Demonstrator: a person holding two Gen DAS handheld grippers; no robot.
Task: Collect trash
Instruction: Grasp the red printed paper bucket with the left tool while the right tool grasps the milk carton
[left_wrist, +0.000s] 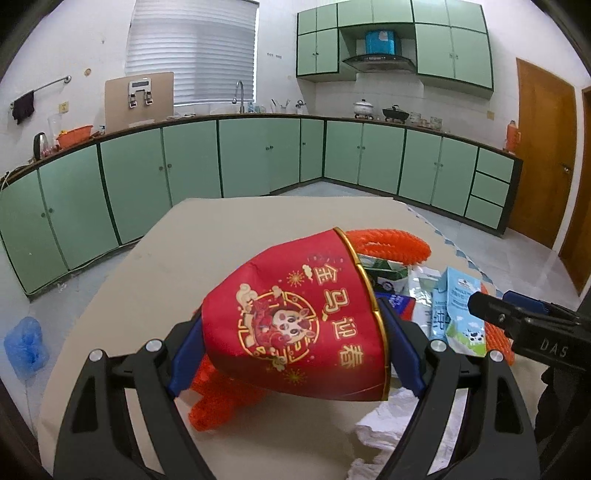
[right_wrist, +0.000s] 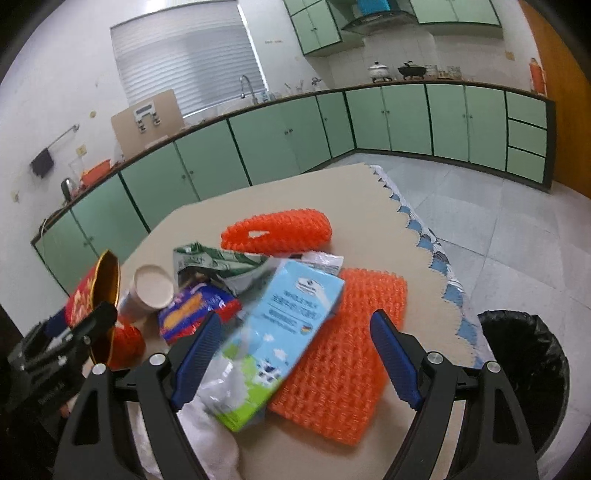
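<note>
Trash heaped mid-table, bin at the edge

While the left gripper (left_wrist: 295, 343) clamps the red cup (left_wrist: 295, 325) wide, the right gripper (right_wrist: 295, 354) gapes empty over the carton (right_wrist: 280, 332); far table (right_wrist: 354, 195) lies bare; only the right view shows the bin (right_wrist: 528, 369) beside the scalloped edge.

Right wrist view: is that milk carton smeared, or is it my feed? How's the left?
Right wrist view: the milk carton and the white tissue below it are motion-blurred, the counter behind less so. Left wrist view: the red cup is sharp, and the fisheye bends the cabinets.
</note>
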